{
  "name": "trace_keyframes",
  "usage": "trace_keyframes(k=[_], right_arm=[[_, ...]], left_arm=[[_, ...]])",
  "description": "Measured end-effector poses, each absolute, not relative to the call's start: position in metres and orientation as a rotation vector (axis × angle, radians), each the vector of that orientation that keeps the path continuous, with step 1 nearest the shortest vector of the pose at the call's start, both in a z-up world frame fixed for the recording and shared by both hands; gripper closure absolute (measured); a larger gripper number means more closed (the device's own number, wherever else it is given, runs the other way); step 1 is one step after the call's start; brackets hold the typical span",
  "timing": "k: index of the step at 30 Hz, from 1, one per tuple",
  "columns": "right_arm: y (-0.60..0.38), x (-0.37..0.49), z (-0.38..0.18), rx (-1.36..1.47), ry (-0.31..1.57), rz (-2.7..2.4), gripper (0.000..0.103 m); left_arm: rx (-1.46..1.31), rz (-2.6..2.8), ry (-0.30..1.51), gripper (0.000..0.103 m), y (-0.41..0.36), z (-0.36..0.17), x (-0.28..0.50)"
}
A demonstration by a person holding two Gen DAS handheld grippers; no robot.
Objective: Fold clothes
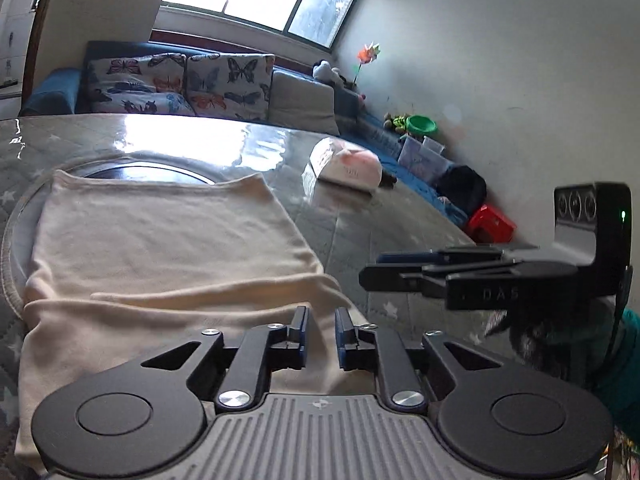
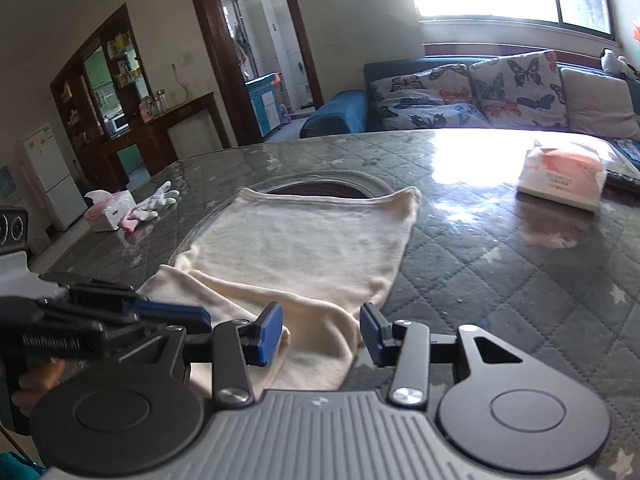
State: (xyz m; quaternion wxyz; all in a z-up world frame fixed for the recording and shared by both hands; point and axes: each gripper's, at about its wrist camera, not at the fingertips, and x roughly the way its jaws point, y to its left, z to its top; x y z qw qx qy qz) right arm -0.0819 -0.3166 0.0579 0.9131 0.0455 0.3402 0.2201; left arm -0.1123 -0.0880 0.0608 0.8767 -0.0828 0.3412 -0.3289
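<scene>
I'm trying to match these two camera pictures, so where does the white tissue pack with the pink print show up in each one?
Left wrist view: tissue pack right of centre, beyond the cream garment.
Right wrist view: tissue pack far right, mid-height.
Shared landmark: the butterfly cushions behind the table.

Black grippers (image 1: 320,332), blue pads, teal sleeve (image 1: 624,364)

the cloth (image 2: 296,248) is soft, matt cream knit. the worktop (image 2: 500,280) has quilted grey fabric under a glossy clear sheet. each tool (image 1: 320,330) is matt black plastic with blue rubbery pads (image 2: 270,330) and shiny metal screws.
</scene>
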Motion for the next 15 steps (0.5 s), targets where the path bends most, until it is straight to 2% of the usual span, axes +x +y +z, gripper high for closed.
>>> trace_keyframes(k=[1,3,10,12,15], right_arm=[[-0.312,-0.08,0.056,0.089,0.709,0.464,0.063],[-0.304,-0.077,0.053,0.079,0.727,0.485,0.066],[-0.275,-0.068,0.031,0.016,0.796,0.513,0.066],[-0.271,-0.067,0.026,0.001,0.807,0.511,0.067],[-0.266,-0.069,0.023,-0.025,0.81,0.513,0.079]], left_arm=[[-0.176,-0.689,0.715,0.081,-0.081,0.061,-0.113],[-0.171,-0.668,0.705,0.068,-0.065,0.063,-0.118],[-0.147,-0.476,0.715,0.063,0.001,0.058,-0.129],[-0.117,-0.43,0.703,0.056,0.017,0.057,-0.14],[-0.083,-0.391,0.704,0.054,0.034,0.055,-0.155]])
